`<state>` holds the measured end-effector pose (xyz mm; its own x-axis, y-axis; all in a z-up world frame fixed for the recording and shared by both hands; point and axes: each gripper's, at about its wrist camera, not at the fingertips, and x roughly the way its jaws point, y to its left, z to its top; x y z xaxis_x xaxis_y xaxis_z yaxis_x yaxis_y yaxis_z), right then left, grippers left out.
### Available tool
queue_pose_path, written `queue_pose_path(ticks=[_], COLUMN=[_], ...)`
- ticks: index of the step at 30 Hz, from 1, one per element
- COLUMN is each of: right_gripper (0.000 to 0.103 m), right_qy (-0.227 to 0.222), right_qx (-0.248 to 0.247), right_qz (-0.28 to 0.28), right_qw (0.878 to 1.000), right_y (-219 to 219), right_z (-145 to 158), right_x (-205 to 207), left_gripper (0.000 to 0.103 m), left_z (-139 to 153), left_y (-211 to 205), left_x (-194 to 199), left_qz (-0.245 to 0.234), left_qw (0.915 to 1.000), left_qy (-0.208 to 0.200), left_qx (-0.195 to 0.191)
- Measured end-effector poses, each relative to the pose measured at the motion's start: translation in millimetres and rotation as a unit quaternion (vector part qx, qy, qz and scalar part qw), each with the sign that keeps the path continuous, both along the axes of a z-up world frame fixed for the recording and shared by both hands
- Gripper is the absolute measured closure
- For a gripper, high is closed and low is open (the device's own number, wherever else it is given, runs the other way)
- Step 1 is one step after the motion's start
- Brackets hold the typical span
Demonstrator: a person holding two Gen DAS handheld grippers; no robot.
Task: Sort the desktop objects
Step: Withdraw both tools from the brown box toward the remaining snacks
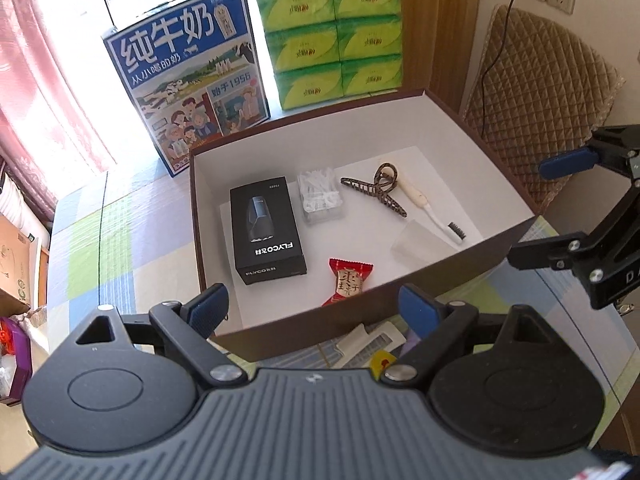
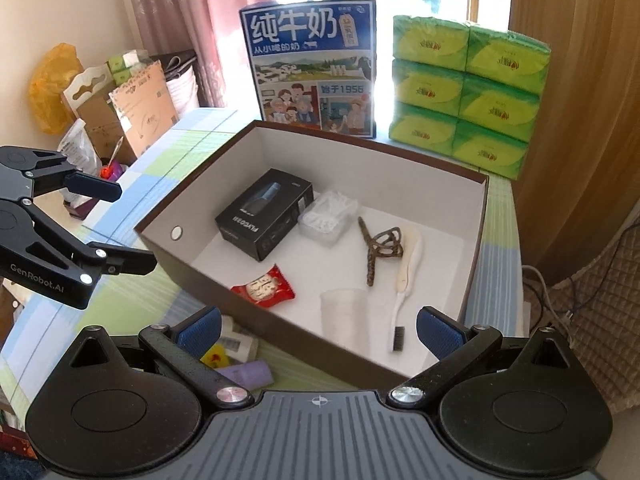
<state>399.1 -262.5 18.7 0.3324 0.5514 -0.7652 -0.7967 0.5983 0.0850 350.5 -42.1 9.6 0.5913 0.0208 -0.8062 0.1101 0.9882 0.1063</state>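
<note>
both the left gripper [image 1: 316,312] and the right gripper [image 2: 320,330] are held wide apart and empty above the box [image 1: 460,276], where a black carton [image 1: 266,230], candy [image 1: 347,280] and brush [image 1: 432,212] are laid.

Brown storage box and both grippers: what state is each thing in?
Brown storage box: open, lidless.
Black razor box: lying flat inside.
Red snack packet: sealed, inside.
Clear plastic cup: on its side.
Left gripper: open, empty.
Right gripper: open, empty.
</note>
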Motion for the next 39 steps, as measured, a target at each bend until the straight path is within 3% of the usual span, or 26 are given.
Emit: queue_pose_path(ticks=[9,20,30,39], right_gripper=[0.002,0.002,0.002,0.002], right_qy=[-0.025,-0.031,0.0,0.038], right_qx=[0.014,0.014,0.01,-0.009], right_qz=[-0.002,-0.015,-0.034,-0.041], right_qw=[1.0,0.999,0.999,0.998], right_y=[-7,-18,-36,-40], right_z=[7,-14,-41,-76], right_x=[-32,-68,-94,-106], left_gripper=[0.013,0.013,0.013,0.013], left_z=[12,-17,-42,-69], left_y=[-2,4,9,6], left_x=[-34,-88,-126,-147], left_qz=[0.009,0.027,0.059,0.076], left_qw=[0.9995,0.9993,0.9976,0.9966], left_qy=[-0.031,-0.025,-0.013,0.006], left_qx=[0.007,-0.002,-0.033,-0.031])
